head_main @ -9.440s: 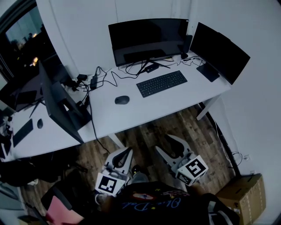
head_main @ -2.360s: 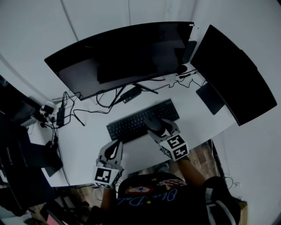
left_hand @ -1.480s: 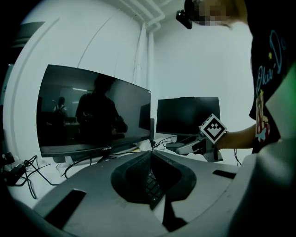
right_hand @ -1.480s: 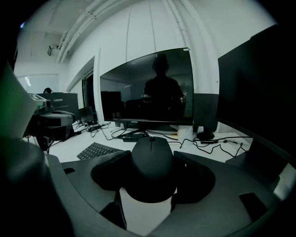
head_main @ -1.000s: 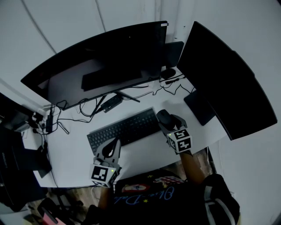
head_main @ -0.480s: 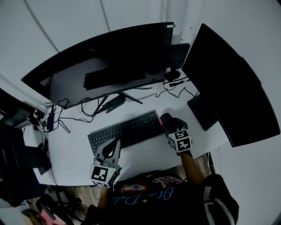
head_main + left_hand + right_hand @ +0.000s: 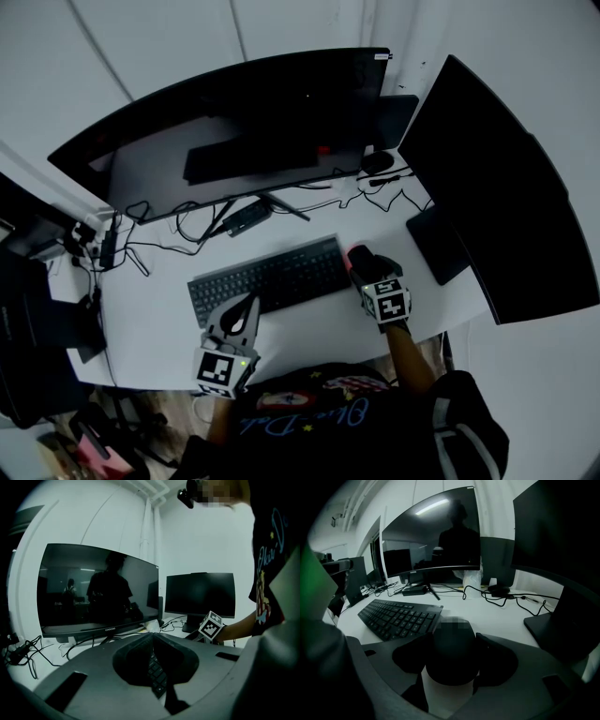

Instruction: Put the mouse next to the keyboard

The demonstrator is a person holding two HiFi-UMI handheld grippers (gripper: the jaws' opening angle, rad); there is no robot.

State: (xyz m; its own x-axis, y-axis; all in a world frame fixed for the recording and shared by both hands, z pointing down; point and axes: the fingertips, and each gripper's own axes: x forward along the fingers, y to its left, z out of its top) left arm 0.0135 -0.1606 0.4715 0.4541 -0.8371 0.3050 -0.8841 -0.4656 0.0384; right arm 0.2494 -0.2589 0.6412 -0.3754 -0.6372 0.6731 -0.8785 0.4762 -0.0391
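Item one: I am gripping the dark rounded computer mouse (image 7: 451, 654) in my right gripper (image 7: 364, 266), jaws clamping its two sides, just beside the right end of the flat black keyboard (image 7: 270, 279) on the white desk (image 7: 309, 328). I cannot tell whether it is touching the desk. Item two: I am holding my left gripper (image 7: 151, 654) pinched together and empty at the keyboard's near edge.

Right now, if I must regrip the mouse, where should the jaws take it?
Grip the mouse by its side flanks, from behind, as the right gripper does: it is a low rounded dome, the sides fit between the jaws, with the keyboard close on its left.
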